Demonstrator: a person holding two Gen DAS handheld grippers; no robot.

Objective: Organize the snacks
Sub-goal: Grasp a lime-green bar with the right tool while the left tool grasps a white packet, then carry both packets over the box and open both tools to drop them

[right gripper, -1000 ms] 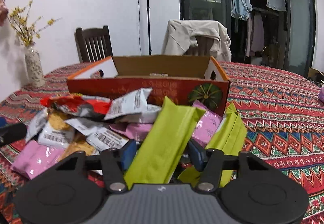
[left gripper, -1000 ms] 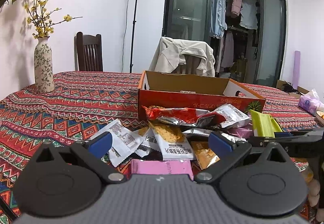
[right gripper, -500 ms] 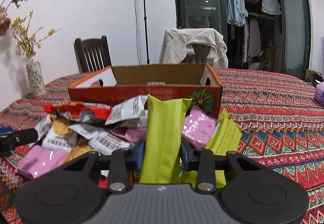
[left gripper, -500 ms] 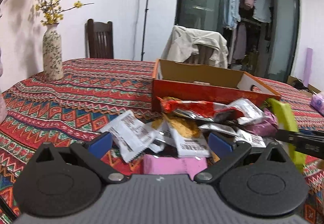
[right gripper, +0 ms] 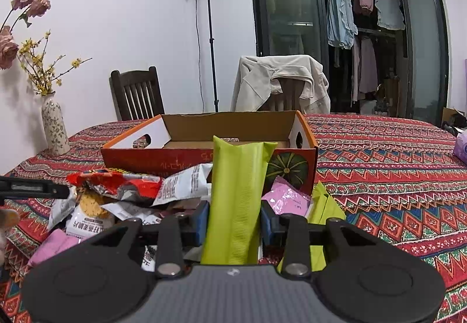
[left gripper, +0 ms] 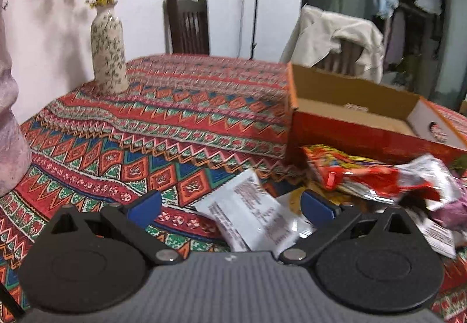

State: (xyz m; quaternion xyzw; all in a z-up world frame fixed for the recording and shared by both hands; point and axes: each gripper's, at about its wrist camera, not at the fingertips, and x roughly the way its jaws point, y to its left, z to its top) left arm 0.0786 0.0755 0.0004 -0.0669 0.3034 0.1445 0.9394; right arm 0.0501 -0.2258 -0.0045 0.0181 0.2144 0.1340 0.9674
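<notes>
A table under a red patterned tablecloth (right gripper: 394, 165) carries an open orange cardboard box (right gripper: 181, 158). A heap of snack packets (right gripper: 122, 197) lies against the box's near side. A floral vase (right gripper: 55, 130) stands well left of the box.

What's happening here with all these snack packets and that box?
Someone is sorting snacks with a handheld gripper in each hand. The right gripper is clamped on a lime-green packet, held upright in front of the open cardboard box, which looks almost empty. The left gripper is open and holds nothing, hovering over a white packet at the edge of the snack pile on the patterned tablecloth.
</notes>
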